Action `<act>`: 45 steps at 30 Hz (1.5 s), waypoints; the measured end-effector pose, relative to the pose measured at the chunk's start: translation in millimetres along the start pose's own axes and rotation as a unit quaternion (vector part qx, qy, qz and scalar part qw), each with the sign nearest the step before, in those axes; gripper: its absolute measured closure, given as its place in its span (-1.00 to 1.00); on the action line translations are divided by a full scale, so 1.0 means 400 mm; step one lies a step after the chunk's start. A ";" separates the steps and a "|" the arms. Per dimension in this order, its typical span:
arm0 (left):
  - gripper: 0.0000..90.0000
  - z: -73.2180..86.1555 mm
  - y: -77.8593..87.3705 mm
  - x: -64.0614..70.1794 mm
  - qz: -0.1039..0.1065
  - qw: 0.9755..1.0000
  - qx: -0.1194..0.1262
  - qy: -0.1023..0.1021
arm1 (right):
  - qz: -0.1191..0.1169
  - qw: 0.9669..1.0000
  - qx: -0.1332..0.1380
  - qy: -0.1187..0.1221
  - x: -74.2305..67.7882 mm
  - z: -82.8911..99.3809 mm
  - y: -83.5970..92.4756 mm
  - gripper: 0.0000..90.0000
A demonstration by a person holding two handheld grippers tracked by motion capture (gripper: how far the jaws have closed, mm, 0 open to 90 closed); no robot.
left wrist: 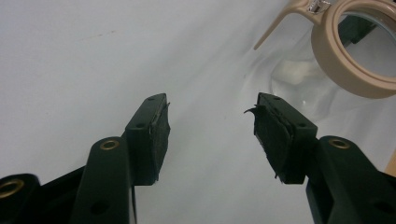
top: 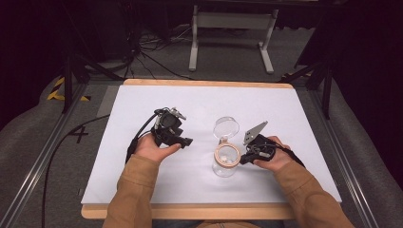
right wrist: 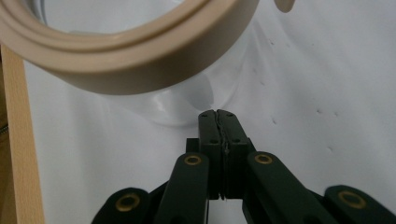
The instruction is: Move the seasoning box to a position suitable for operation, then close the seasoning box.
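A clear glass jar (top: 225, 165) with a beige ring (top: 226, 154) around its mouth stands near the middle of the white mat. Its round glass lid (top: 226, 127) is swung open behind it. My right gripper (top: 244, 159) is just right of the jar, its jaws shut with nothing between them. In the right gripper view its tips (right wrist: 216, 114) sit close under the beige ring (right wrist: 140, 70), right by the glass wall (right wrist: 182, 105); whether they touch it I cannot tell. My left gripper (top: 186, 141) is to the jar's left, apart from it. It is open and empty (left wrist: 212, 123), with the beige ring (left wrist: 348, 77) ahead at the upper right.
The white mat (top: 142, 180) covers a wooden tabletop whose edge (right wrist: 18, 140) shows beside the jar. Beyond the far edge, a white table frame (top: 233, 28) and black cables (top: 142, 52) lie on the floor.
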State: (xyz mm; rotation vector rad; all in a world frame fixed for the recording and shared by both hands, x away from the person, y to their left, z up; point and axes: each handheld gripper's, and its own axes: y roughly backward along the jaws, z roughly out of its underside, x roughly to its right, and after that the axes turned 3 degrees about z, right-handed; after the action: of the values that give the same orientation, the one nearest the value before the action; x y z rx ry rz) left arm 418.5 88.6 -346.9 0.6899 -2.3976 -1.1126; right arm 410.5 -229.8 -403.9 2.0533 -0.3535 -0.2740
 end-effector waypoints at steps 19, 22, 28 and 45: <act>0.42 -0.016 -0.004 -0.017 0.007 1.000 0.017 0.010 | -0.005 1.000 -0.004 0.010 -0.024 0.006 -0.007 0.97; 0.54 -0.018 0.006 -0.024 0.013 0.999 0.041 0.012 | 0.005 1.000 0.018 -0.002 -0.019 0.015 0.026 0.98; 0.95 -0.032 0.003 -0.008 0.016 0.997 0.069 -0.008 | 0.021 0.997 0.067 -0.019 -0.024 0.027 0.103 0.98; 0.99 -0.061 -0.048 0.034 0.018 0.990 0.136 -0.021 | 0.015 0.978 0.209 -0.011 -0.109 -0.021 0.166 0.99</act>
State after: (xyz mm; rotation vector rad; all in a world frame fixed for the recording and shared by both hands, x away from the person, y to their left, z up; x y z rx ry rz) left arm 426.2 55.6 -345.2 0.7127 -2.6152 -0.8009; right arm 363.9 -238.1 -339.6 2.4575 -0.4880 -0.2165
